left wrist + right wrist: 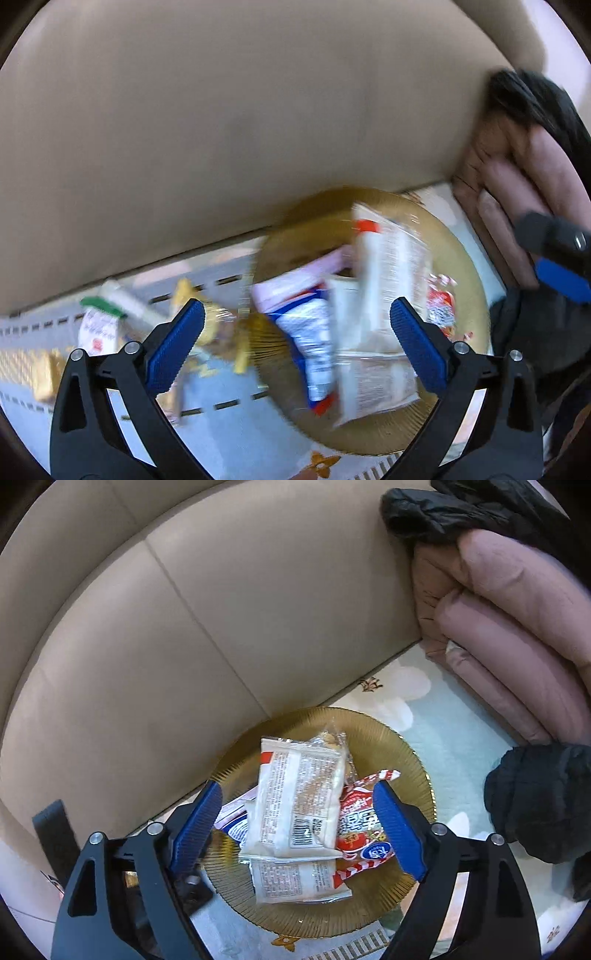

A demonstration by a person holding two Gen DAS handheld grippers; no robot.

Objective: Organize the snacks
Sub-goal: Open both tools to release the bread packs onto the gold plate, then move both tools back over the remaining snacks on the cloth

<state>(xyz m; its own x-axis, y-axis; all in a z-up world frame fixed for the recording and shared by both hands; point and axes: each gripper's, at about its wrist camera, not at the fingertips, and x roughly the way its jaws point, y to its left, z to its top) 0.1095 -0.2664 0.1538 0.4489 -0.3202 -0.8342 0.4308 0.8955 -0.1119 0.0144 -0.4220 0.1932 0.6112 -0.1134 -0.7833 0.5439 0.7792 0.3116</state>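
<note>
Two blue-padded black grippers are hovering over our work; our right gripper (299,827) is gaping wide with nothing between its pads, and our left gripper (297,347) is spread just as wide and empty too; its view is blurring. Below them we are seeing a round ribbed amber glass plate (402,753) sitting on a pale floral cloth (443,720); a white rectangular snack packet (295,797) is lying on top of the pile in it, overlapping a red-and-white wrapper (360,812) and a blue-and-white packet (310,332). Left of the plate, several loose yellow and white snack packets (99,328) are lying on the cloth. Behind, a beige cushioned backrest (147,635) is rising; folded pink bedding (517,627) is lying at the right.
</note>
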